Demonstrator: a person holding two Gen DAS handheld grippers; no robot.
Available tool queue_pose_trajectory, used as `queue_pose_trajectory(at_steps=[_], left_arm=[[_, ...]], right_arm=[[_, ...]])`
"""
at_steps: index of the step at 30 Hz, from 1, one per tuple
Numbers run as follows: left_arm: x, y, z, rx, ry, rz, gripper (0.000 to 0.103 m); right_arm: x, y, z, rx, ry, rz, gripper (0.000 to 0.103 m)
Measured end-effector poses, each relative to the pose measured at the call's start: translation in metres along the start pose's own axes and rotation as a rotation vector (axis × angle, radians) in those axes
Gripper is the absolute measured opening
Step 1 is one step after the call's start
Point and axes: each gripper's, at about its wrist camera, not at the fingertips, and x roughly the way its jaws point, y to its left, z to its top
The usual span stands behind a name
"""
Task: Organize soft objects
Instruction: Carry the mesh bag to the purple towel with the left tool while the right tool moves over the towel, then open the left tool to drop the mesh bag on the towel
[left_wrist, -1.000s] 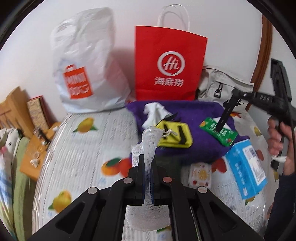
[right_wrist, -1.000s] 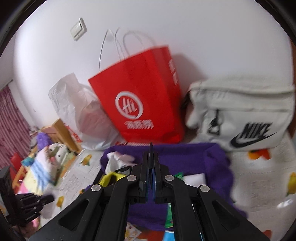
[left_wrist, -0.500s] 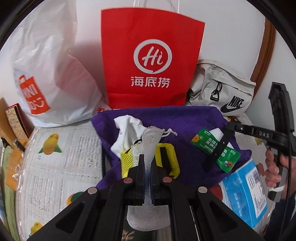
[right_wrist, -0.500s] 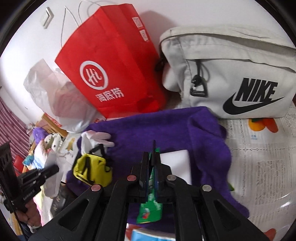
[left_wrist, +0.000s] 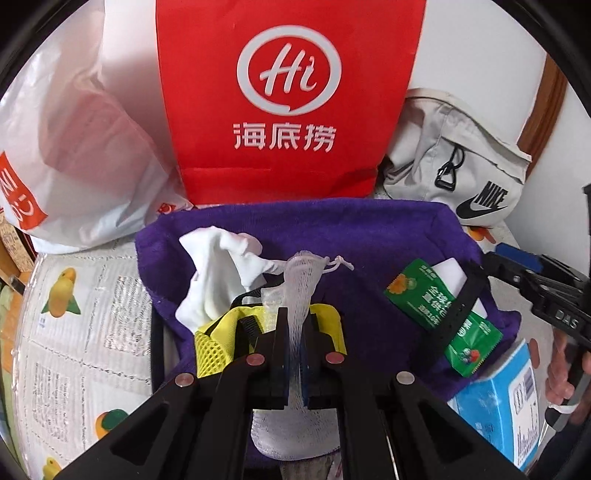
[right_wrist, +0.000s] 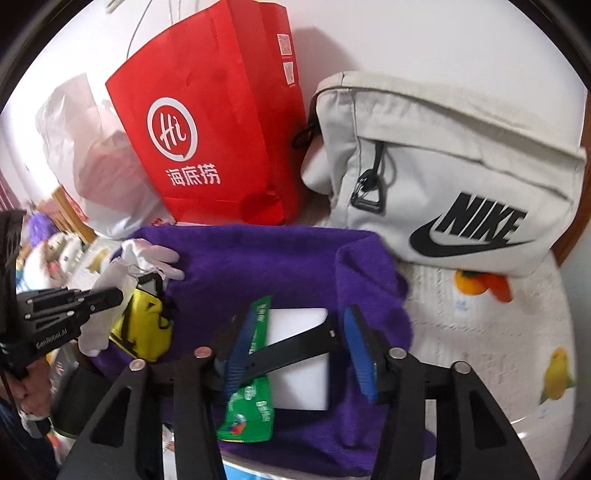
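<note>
My left gripper (left_wrist: 293, 317) is shut on a white mesh drawstring pouch (left_wrist: 301, 284), held above a purple towel (left_wrist: 369, 236) that also shows in the right wrist view (right_wrist: 266, 258). On the towel lie a white cloth (left_wrist: 218, 266), a yellow mesh bag (left_wrist: 218, 343), a green packet (left_wrist: 439, 310) and a white block (right_wrist: 299, 362). My right gripper (right_wrist: 299, 328) is open, its blue pads (right_wrist: 358, 350) straddling the green packet (right_wrist: 251, 402) and the white block.
A red paper bag (left_wrist: 284, 99), a white plastic bag (left_wrist: 74, 147) and a grey Nike bag (right_wrist: 450, 184) stand against the wall behind the towel. A blue carton (left_wrist: 498, 406) lies at the table's right edge. The tablecloth (left_wrist: 74, 332) has a fruit print.
My left gripper has carried the mesh pouch forward over the purple towel. My right gripper has come down onto the green packet and opened from shut.
</note>
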Motion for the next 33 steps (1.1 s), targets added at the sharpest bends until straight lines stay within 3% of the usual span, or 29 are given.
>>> queue_pose_trajectory(at_steps=[10, 13, 17, 22, 26, 33], left_arm=[[0.015, -0.002, 0.004, 0.006, 0.015, -0.007, 0.007], [0.016, -0.002, 0.005, 0.006, 0.020, -0.003, 0.022], [0.014, 0.000, 0.007, 0.002, 0.011, 0.021, 0.051], [0.003, 0.001, 0.009, 0.009, -0.014, 0.045, 0.068], [-0.008, 0.006, 0.011, -0.022, -0.028, 0.075, 0.076], [-0.036, 0.013, 0.004, -0.043, -0.061, 0.091, 0.076]], right_arm=[[-0.010, -0.004, 0.003, 0.014, -0.032, -0.016, 0.053], [-0.016, 0.002, 0.004, -0.001, -0.050, -0.019, 0.054], [-0.025, 0.009, 0.003, -0.010, -0.073, 0.006, 0.056], [-0.041, 0.021, -0.001, -0.042, -0.101, -0.003, 0.059], [-0.052, 0.027, -0.008, -0.038, -0.108, 0.003, 0.060], [-0.074, 0.045, -0.030, -0.044, -0.111, 0.011, 0.060]])
